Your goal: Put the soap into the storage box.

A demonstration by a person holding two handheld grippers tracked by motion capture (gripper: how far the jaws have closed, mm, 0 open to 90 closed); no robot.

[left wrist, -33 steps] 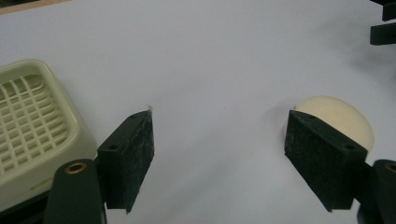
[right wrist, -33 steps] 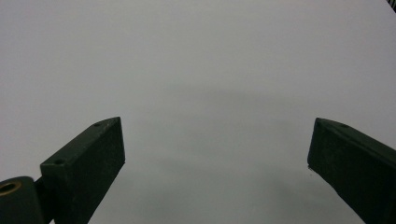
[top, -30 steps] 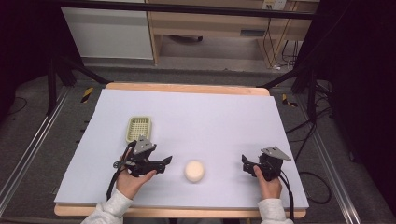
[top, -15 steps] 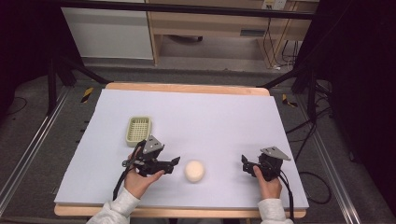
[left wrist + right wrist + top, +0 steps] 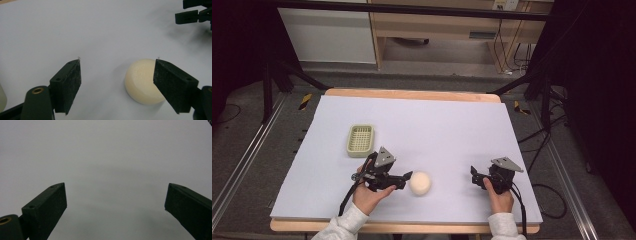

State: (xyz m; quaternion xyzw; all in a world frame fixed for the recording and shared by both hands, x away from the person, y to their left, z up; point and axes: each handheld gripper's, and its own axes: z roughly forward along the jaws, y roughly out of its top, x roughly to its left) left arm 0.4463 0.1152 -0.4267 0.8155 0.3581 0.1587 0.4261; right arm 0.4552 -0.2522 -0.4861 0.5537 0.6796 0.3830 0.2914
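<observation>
Left gripper (image 5: 117, 75), jaws spread and empty, sits just left of the cream round sponge (image 5: 420, 183) at the table's near edge, which lies off-centre toward its right jaw; right gripper (image 5: 475, 176), also spread, is farther off.

**Pale surface, two things on it**

The surface (image 5: 452, 130) is a pale lavender sheet over a wooden board whose edge shows at the far and near sides. A green basket (image 5: 360, 140) lies on it left of centre. A cream, round puck (image 5: 420, 183) lies near the front edge, right of the basket and well apart from it.
</observation>
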